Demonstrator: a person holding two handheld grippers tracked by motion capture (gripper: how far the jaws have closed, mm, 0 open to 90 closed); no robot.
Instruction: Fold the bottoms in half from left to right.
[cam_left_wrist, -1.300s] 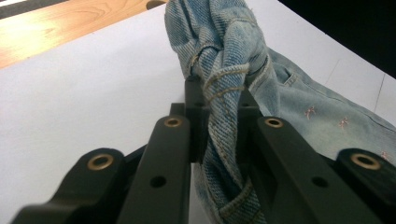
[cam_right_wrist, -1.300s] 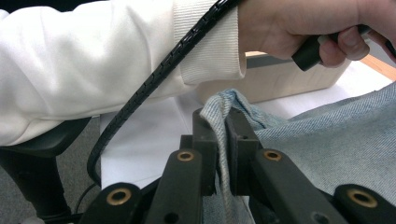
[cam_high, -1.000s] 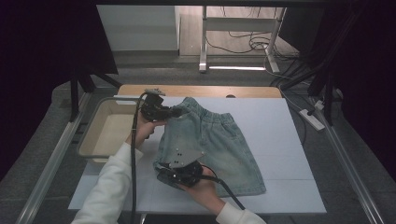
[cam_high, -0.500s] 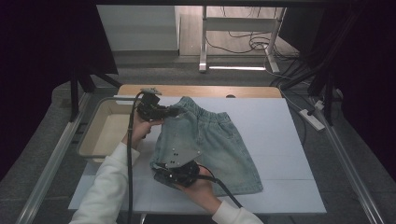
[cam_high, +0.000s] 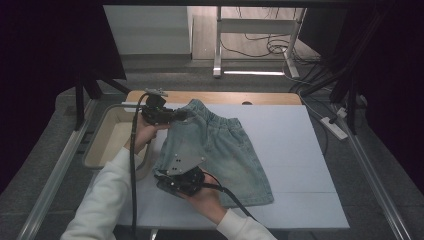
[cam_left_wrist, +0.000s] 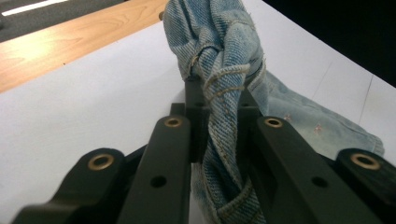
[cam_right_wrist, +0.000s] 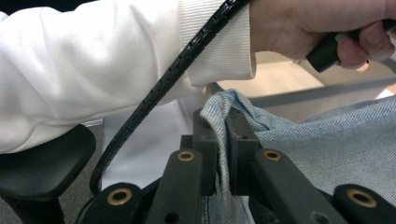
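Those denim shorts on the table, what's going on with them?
A person is handling the denim shorts on the white table with two hand-held tools. The left claw is shut on bunched fabric at the waistband corner, and the right claw is shut on the hem edge nearer the person. A beige tray sits alongside.

Light falls on the table at frame centre; edges sink into near-black. A bright strip glares at top. Close-up foregrounds look perhaps slightly soft.
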